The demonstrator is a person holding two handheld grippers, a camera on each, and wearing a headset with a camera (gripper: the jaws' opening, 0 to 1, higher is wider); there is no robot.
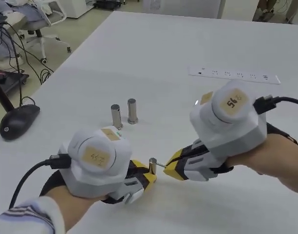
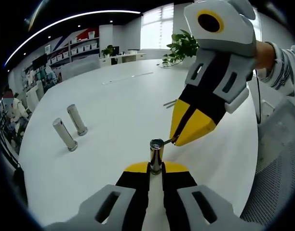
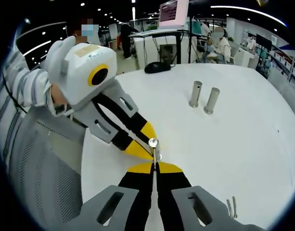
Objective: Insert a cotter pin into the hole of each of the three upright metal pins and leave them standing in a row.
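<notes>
Over white table (image 1: pixel 197 48): left gripper (image 2: pixel 156 167) clamped on upright metal pin (image 2: pixel 156 150), right gripper (image 3: pixel 155 166) pinching cotter pin (image 2: pixel 168 141) at its hole. Seemingly first insertion; needs straight push through

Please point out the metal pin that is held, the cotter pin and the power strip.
held metal pin (image 2: pixel 156 156), left gripper view, middle of its shaft.
cotter pin (image 2: pixel 168 141), left gripper view, its bare wire.
power strip (image 1: pixel 234 74), head view, middle of its top face.
</notes>
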